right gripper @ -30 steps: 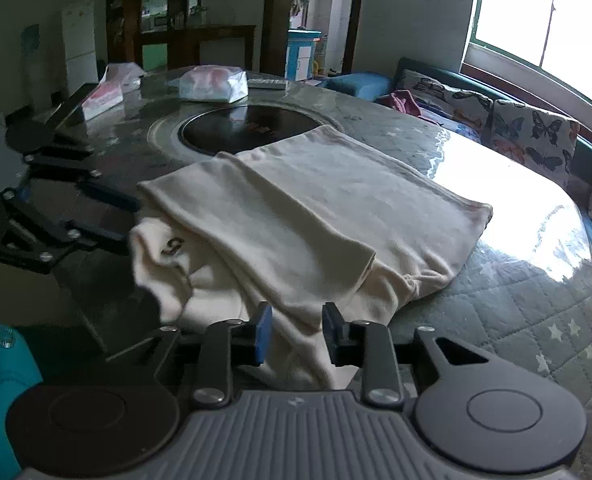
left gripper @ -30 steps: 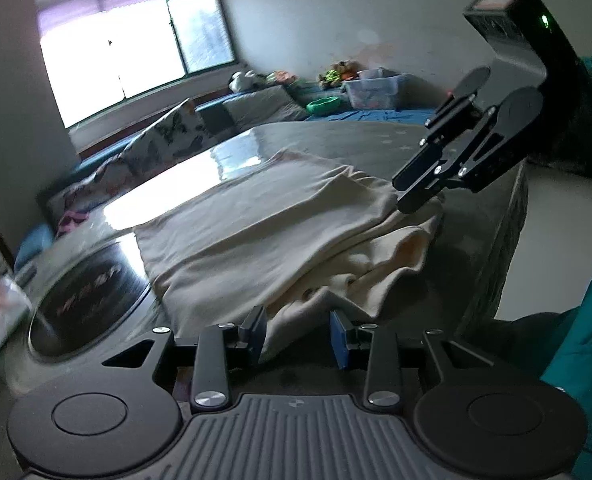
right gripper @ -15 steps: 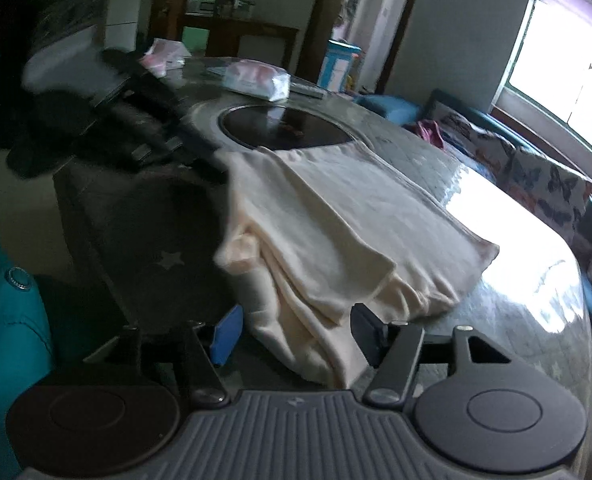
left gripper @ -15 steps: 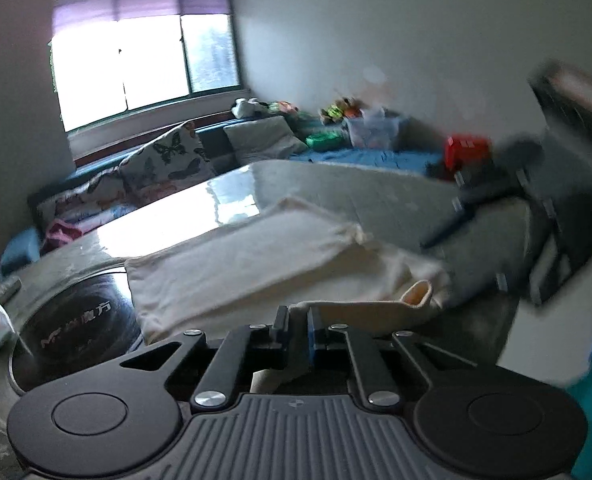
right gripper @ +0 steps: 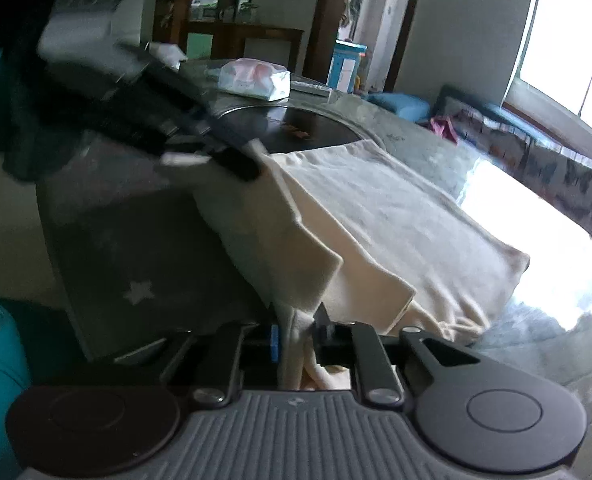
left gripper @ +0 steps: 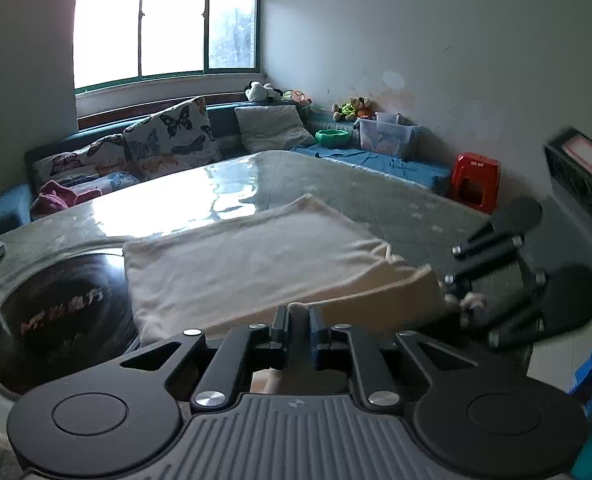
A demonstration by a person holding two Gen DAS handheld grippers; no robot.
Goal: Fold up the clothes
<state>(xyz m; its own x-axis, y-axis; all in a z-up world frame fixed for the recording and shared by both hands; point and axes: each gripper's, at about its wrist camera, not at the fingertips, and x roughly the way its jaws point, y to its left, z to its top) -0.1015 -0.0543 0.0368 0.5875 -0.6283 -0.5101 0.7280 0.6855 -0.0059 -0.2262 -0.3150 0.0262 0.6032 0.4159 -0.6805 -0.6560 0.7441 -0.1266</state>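
Observation:
A cream garment (left gripper: 255, 256) lies folded on the grey table (left gripper: 396, 200). Its near edge is lifted and stretched between the two grippers. In the left wrist view, my left gripper (left gripper: 299, 320) pinches that edge, its jaws opening slightly with cloth still pressed between the pads. My right gripper (left gripper: 456, 292) shows blurred at the right, at the hem's other end. In the right wrist view, my right gripper (right gripper: 296, 332) is shut on a bunched fold of the garment (right gripper: 396, 216). The left gripper (right gripper: 235, 164) is a blur at the garment's far corner.
A dark round plate (left gripper: 47, 312) is set into the table left of the garment. A tissue pack (right gripper: 255, 78) lies beyond it. A sofa with butterfly cushions (left gripper: 167, 136), a clear bin (left gripper: 388, 136) and a red stool (left gripper: 476, 176) line the walls.
Both grippers stood open before the garment's near edge. The left closed on it first, then the right widened and closed. The edge now hangs lifted and taut between them.

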